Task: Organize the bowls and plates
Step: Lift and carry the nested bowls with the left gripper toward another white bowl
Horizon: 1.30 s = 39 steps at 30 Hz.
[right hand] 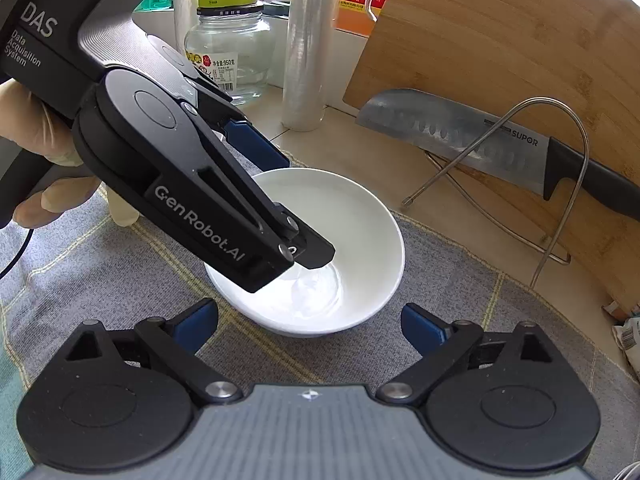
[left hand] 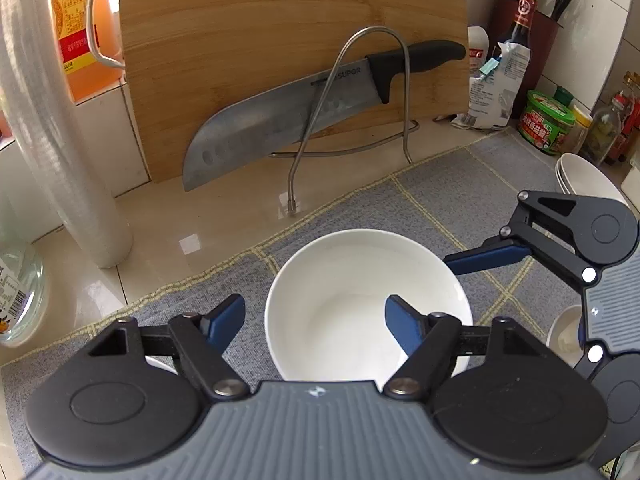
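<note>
Glass jar [right hand: 227,46], far left by the window: clear, yellow-green lid, apparently empty, label reading "950"; second clear glass vessel [left hand: 18,292] at the counter edge, barcode label, contents not discernible. Roll of cling film [left hand: 60,136]: upright, beside the jar. Orange bottle [left hand: 86,24]: amber liquid, yellow-and-red Chinese label, "175L" legible in the right wrist view. Bamboo cutting board [left hand: 280,32]: leaning upright in a wire rack [left hand: 360,92], with a knife [left hand: 304,108] marked "SUPOR", black handle, resting against it. White bowl [left hand: 360,304]: empty, upright on the grey checked mat [left hand: 432,196], mid-counter. Left gripper [left hand: 316,316]: casing printed "GenRobot.AI" and "DAS Data Acquisition System", held in a gloved hand [right hand: 44,140]; jaws straddling the bowl's near-left rim, one finger inside and one outside, pads not visibly pressing, so released. Right gripper [right hand: 310,322]: jaws spread, nothing between them, just short of the bowl's near side. Right end: dark sauce bottle [left hand: 522,20], a crumpled packet [left hand: 496,84], green tub [left hand: 546,122] with Chinese print, small jars [left hand: 604,128] of contents too small to tell, stacked white bowls [left hand: 588,180], empty on top
</note>
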Each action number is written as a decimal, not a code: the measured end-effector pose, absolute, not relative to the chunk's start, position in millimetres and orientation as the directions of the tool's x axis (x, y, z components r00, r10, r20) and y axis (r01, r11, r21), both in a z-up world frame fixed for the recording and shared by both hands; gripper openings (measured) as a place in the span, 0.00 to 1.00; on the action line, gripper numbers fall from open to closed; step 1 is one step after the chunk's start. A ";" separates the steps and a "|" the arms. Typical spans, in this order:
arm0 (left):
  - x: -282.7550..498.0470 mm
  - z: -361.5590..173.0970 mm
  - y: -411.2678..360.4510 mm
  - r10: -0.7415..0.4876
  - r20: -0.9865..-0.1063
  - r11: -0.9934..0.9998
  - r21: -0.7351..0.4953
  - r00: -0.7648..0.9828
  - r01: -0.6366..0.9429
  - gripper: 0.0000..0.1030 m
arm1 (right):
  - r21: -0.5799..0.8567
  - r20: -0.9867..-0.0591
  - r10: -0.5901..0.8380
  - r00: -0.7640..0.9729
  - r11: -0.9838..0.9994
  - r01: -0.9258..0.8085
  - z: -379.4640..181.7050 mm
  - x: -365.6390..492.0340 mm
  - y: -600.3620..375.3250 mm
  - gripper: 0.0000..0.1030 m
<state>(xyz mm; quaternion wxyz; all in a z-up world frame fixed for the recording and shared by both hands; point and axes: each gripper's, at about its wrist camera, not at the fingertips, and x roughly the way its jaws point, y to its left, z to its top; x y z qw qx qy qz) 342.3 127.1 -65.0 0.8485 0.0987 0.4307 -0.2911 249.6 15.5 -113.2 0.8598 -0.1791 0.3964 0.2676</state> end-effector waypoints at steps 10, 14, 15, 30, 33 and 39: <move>346.7 -69.0 125.5 -0.420 -0.797 0.799 -0.098 0.435 0.593 0.61 | -0.078 -0.782 0.328 0.529 0.792 -0.606 -115.4 253.2 15.3 0.84; 347.0 -69.0 124.4 -0.430 -0.797 0.792 -0.108 0.424 0.601 0.59 | -0.090 -0.780 0.326 0.535 0.787 -0.610 -114.1 252.0 16.2 0.83; 346.9 -69.1 124.1 -0.433 -0.797 0.791 -0.111 0.422 0.602 0.58 | -0.094 -0.778 0.326 0.538 0.785 -0.612 -113.5 251.3 16.8 0.83; 343.8 -67.4 125.0 -0.439 -0.793 0.790 -0.116 0.423 0.603 0.57 | -0.089 -0.777 0.330 0.537 0.786 -0.612 -110.6 248.2 16.6 0.82; 341.8 -64.8 125.6 -0.441 -0.790 0.790 -0.116 0.426 0.602 0.57 | -0.093 -0.775 0.330 0.539 0.785 -0.613 -108.7 246.0 16.8 0.82; 334.3 -57.1 125.7 -0.439 -0.786 0.789 -0.105 0.435 0.606 0.57 | -0.098 -0.771 0.334 0.543 0.780 -0.619 -102.3 239.7 16.5 0.82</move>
